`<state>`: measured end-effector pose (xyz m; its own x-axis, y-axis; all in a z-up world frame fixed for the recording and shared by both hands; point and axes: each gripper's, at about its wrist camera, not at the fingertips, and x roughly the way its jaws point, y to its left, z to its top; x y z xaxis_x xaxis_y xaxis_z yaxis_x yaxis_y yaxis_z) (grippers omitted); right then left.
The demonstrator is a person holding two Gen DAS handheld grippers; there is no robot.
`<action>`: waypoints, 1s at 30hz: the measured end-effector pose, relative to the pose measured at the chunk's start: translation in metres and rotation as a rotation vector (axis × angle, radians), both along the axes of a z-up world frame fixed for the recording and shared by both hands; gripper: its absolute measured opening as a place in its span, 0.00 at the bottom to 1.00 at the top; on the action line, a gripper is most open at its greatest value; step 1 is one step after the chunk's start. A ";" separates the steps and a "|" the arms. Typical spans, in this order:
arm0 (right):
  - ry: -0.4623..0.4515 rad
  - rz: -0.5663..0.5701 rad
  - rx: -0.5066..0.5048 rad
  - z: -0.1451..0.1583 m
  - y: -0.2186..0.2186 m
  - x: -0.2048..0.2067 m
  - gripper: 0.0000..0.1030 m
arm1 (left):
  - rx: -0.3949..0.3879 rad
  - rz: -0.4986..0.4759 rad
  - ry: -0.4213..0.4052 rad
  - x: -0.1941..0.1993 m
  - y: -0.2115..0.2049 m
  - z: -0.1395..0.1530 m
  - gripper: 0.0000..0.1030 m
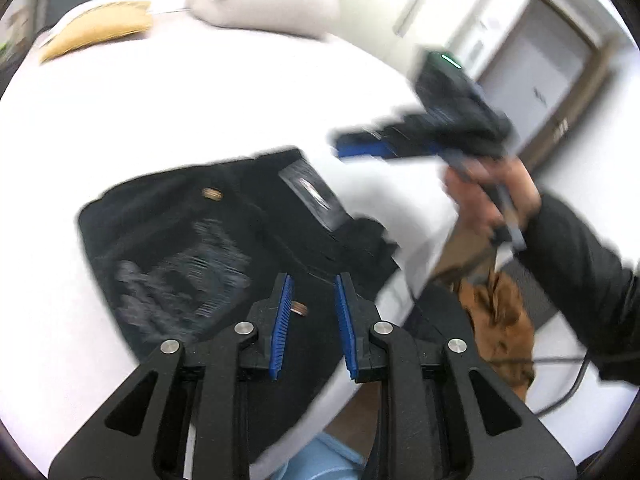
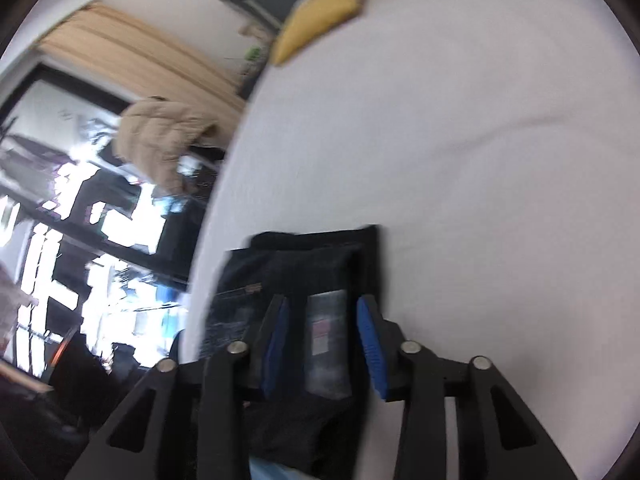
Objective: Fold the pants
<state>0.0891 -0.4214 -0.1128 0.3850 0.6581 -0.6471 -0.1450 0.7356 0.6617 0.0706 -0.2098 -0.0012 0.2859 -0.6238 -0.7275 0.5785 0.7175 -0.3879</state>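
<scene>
Lying flat on smooth white bedding (image 1: 200,100), black pants (image 1: 192,240), seemingly folded.

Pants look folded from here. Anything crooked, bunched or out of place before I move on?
Mostly tidy: the black pants lie flat on the white bed. One dark bit bunches past their right edge, by the label.

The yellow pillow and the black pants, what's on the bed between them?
Nothing: only bare white sheet between yellow pillow and black pants, in both views.
</scene>
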 end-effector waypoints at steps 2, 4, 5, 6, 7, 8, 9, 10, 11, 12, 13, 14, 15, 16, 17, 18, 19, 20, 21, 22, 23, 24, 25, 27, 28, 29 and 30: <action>-0.010 0.062 0.004 0.005 0.022 -0.011 0.30 | 0.003 0.055 -0.014 0.018 0.015 -0.001 0.21; 0.017 0.110 -0.028 -0.003 0.040 -0.015 0.28 | -0.039 0.086 0.018 0.046 0.025 -0.006 0.21; 0.055 0.129 -0.066 -0.017 0.051 -0.016 0.28 | -0.026 0.095 0.028 0.063 0.027 -0.014 0.21; 0.097 0.131 -0.083 -0.030 0.057 -0.017 0.26 | -0.017 0.098 0.036 0.076 0.027 -0.020 0.21; 0.129 0.127 -0.090 -0.040 0.059 -0.016 0.13 | -0.014 0.108 0.063 0.088 0.028 -0.030 0.21; 0.163 0.104 -0.099 -0.055 0.058 -0.015 0.05 | 0.000 0.125 0.106 0.101 0.030 -0.043 0.21; 0.173 0.081 -0.095 -0.060 0.054 -0.015 0.00 | 0.010 0.134 0.145 0.110 0.032 -0.055 0.20; 0.189 0.058 -0.044 -0.066 0.047 -0.014 0.00 | -0.012 0.144 0.185 0.115 0.037 -0.067 0.20; 0.196 0.040 -0.009 -0.069 0.042 -0.014 0.00 | -0.038 0.161 0.217 0.114 0.044 -0.075 0.20; 0.192 0.034 0.000 -0.071 0.042 -0.015 0.00 | -0.043 0.166 0.214 0.110 0.047 -0.077 0.19; 0.181 0.035 -0.009 -0.071 0.043 -0.016 0.00 | -0.042 0.164 0.195 0.104 0.050 -0.076 0.19; 0.172 0.033 -0.017 -0.072 0.045 -0.017 0.00 | -0.047 0.155 0.185 0.095 0.052 -0.075 0.19; 0.172 0.022 -0.009 -0.073 0.045 -0.018 0.00 | -0.054 0.148 0.188 0.087 0.052 -0.074 0.19; 0.174 0.016 0.000 -0.073 0.043 -0.018 0.00 | -0.053 0.142 0.178 0.075 0.055 -0.075 0.19; 0.174 0.013 0.005 -0.075 0.043 -0.018 0.00 | -0.050 0.141 0.159 0.066 0.057 -0.073 0.19; 0.171 0.011 0.007 -0.076 0.044 -0.018 0.00 | -0.058 0.132 0.159 0.058 0.059 -0.074 0.19; 0.165 0.009 0.003 -0.076 0.046 -0.019 0.00 | -0.065 0.130 0.165 0.049 0.061 -0.075 0.19; 0.160 0.010 -0.001 -0.077 0.044 -0.020 0.00 | -0.084 0.127 0.162 0.037 0.066 -0.074 0.19; 0.154 0.008 -0.009 -0.077 0.046 -0.020 0.00 | -0.089 0.116 0.157 0.026 0.061 -0.072 0.19; 0.151 0.006 -0.015 -0.076 0.047 -0.021 0.00 | -0.088 0.101 0.147 0.010 0.059 -0.068 0.19; 0.148 0.003 -0.019 -0.076 0.048 -0.021 0.00 | -0.084 0.083 0.126 -0.002 0.059 -0.065 0.19; 0.145 -0.001 -0.021 -0.076 0.048 -0.022 0.00 | -0.081 0.068 0.115 -0.010 0.060 -0.063 0.19; 0.144 -0.004 -0.021 -0.075 0.048 -0.021 0.00 | -0.071 0.049 0.092 -0.022 0.063 -0.061 0.19; 0.142 -0.011 -0.013 -0.074 0.045 -0.022 0.00 | -0.055 0.024 0.069 -0.036 0.064 -0.062 0.19; 0.139 -0.013 -0.010 -0.072 0.045 -0.023 0.00 | -0.048 0.016 0.062 -0.042 0.066 -0.062 0.19; 0.132 -0.014 -0.006 -0.067 0.046 -0.025 0.00 | -0.047 0.012 0.056 -0.047 0.067 -0.064 0.19; 0.128 -0.015 -0.003 -0.064 0.046 -0.029 0.00 | -0.043 0.007 0.047 -0.050 0.067 -0.066 0.19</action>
<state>0.0605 -0.3752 -0.1764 0.3085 0.6510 -0.6936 -0.0485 0.7390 0.6720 0.0208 -0.1427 -0.0677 0.2561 -0.6529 -0.7128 0.5540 0.7034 -0.4452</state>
